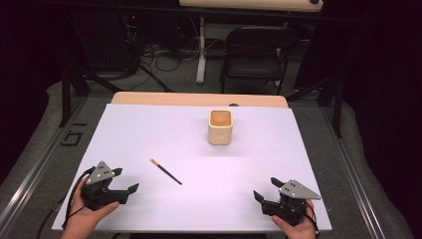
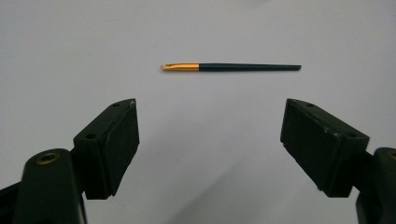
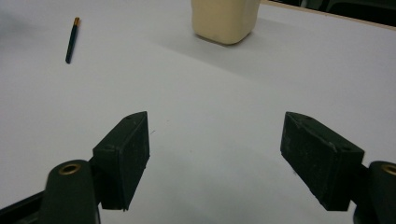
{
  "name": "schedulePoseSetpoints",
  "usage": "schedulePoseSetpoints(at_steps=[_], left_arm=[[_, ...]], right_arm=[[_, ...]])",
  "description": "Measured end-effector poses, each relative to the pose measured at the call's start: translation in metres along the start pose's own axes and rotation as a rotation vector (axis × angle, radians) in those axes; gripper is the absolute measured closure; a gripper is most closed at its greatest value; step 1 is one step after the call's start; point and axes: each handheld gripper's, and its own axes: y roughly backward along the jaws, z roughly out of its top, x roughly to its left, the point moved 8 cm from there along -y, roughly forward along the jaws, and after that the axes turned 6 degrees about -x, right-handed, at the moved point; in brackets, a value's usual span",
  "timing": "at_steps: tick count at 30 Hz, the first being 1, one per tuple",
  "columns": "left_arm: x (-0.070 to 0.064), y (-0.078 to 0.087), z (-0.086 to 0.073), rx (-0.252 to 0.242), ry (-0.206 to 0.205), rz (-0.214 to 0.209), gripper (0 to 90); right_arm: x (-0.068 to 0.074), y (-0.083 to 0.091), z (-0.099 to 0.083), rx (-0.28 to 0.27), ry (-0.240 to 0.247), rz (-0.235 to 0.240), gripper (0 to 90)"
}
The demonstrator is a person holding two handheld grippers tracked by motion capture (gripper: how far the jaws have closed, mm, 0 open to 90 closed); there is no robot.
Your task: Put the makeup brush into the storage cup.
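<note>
High view, contents of the white surface point(image 1: 164, 134): one slim dark brush point(image 1: 166, 171) with a gold ferrule, lying flat left of centre; one cream square cup point(image 1: 220, 127), upright, toward the far edge, well apart from the brush. Your left gripper point(image 1: 126, 181) sits at the near left corner, jaws apart, nothing between them; the brush is near, ahead of it and untouched. Left gripper view: brush point(image 2: 231, 67) lies crosswise beyond the open jaws, gold end to the left. Your right gripper point(image 1: 266, 189) sits at the near right corner, jaws likewise spread and empty. Right gripper view: cup point(image 3: 225, 18) ahead, brush point(image 3: 71, 40) far left.
</note>
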Motion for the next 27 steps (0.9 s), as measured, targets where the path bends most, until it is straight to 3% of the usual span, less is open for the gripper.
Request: schedulePoseSetpoints(at_steps=[15,27], left_arm=[[0.002,-0.004,0.005,0.05,-0.006,-0.014,20.2],[0.0,-0.011,0.008,0.148,-0.041,-0.039,21.8]], right_arm=[[0.001,-0.002,-0.002,0.013,0.001,0.001,23.8],[0.001,-0.002,-0.002,0.017,0.001,0.004,23.8]])
